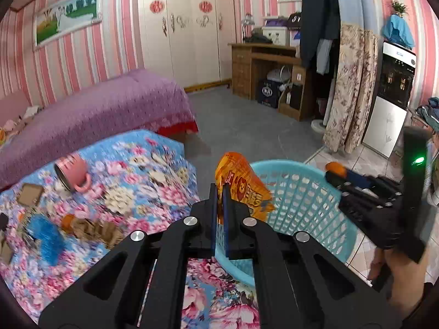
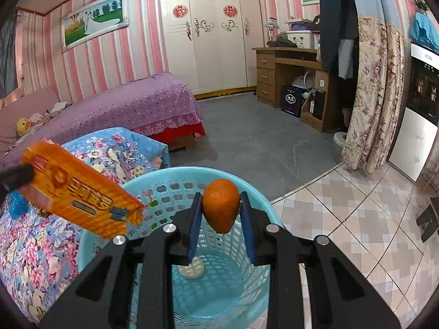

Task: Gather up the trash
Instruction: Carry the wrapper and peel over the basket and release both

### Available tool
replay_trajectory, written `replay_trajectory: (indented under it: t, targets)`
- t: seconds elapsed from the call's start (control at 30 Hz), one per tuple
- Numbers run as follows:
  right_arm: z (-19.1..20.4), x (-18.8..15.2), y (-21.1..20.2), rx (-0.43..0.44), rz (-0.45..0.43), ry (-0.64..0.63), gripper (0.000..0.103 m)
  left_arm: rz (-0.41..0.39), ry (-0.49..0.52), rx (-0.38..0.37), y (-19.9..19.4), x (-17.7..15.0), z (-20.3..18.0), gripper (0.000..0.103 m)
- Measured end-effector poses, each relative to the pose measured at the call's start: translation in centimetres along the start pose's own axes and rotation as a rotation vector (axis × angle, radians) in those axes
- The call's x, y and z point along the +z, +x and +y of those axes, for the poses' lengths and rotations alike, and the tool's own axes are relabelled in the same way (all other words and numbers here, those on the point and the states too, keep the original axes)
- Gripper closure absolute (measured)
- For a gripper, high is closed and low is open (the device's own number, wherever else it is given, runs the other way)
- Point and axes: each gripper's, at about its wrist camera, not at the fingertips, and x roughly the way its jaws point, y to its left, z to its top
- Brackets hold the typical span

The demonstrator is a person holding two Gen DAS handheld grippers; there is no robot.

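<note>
Left on the floral cloth (image 1: 153, 170), a cup (image 1: 72, 174) and scraps remain. The left gripper (image 1: 219, 192) clamps a wrapper (image 1: 244, 183) at the basket (image 1: 301, 189); the right gripper (image 2: 221, 205) clamps an orange (image 2: 221, 203) above it. One white scrap (image 2: 192, 270) lies inside.

Tablecloth clutter (image 1: 44, 227) motion-blurred, unreadable; basket (image 2: 175, 192) bottom cut off.

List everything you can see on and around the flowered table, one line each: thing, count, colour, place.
snack wrapper: one, orange, held over the basket's left rim
orange fruit: one, orange, held above the basket
basket: one, light blue, beside the table
pale round scrap: one, whitish, basket bottom
mug: one, pink, on its side on the table
table: one, blue floral cloth
bed: one, purple, behind
left gripper: shut on wrapper
right gripper: shut on fruit
</note>
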Motion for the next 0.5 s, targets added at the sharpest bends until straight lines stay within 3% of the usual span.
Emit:
replay_trajectory:
  t: [0.1,0.3,0.37,0.43,0.5]
  targets:
    - [-0.1,-0.1,0.0,-0.005,0.002,0.008,0.075,0.048,-0.021,-0.022,2.7,-0.7,0.1,0.101]
    - [0.2,-0.2,0.3,-0.019,-0.010,0.011,0.075,0.079,-0.011,0.014,6.4,-1.8,-0.2,0.099]
    - [0.2,-0.2,0.5,-0.023,-0.011,0.011,0.075,0.080,-0.019,0.019,7.1,-1.7,-0.1,0.090]
    - [0.1,-0.2,0.6,-0.023,-0.010,0.015,0.075,0.073,-0.028,0.032,7.4,-1.4,0.2,0.052]
    - [0.0,-0.2,0.6,-0.024,-0.011,0.016,0.075,0.053,-0.033,0.056,7.2,-1.2,0.4,0.035]
